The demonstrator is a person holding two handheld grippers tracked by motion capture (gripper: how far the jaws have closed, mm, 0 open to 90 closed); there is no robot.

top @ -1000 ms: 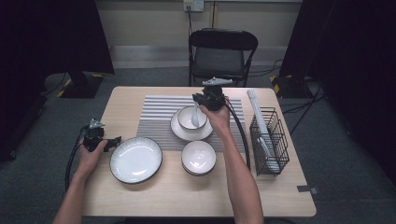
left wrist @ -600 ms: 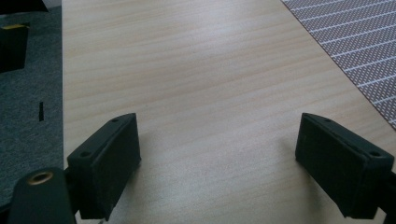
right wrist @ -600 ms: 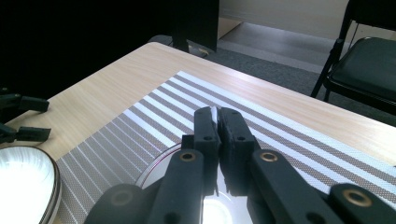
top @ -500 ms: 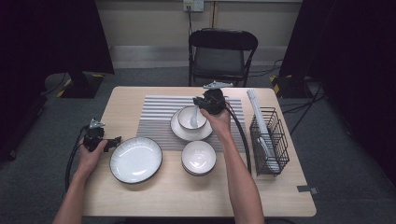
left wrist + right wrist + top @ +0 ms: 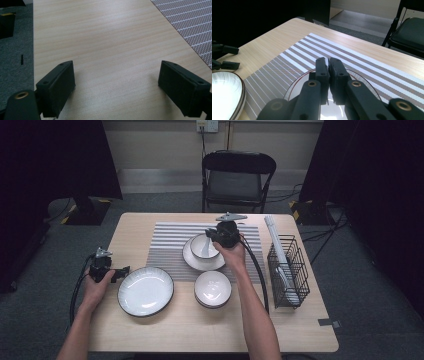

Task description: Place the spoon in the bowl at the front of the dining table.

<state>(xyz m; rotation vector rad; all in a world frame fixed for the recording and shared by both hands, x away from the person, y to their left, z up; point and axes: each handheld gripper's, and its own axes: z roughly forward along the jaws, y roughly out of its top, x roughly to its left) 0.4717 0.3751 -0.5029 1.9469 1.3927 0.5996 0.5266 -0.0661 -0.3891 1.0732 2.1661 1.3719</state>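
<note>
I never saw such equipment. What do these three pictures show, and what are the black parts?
A person at a table holds a hand tool with two black fingers in each hand. One picture looks down from above; the others come from cameras on the tools. The left gripper is open over bare wood. The right gripper, above the small bowl on its saucer, is closed on a thin white piece. Also there: a plate, a second bowl, a striped mat, a wire rack.

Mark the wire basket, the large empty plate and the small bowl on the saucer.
wire basket (image 5: pixel 288 254), high view, left rim wire.
large empty plate (image 5: pixel 145 291), high view, centre of the well.
small bowl on the saucer (image 5: pixel 202 246), high view, inside of the bowl.
</note>
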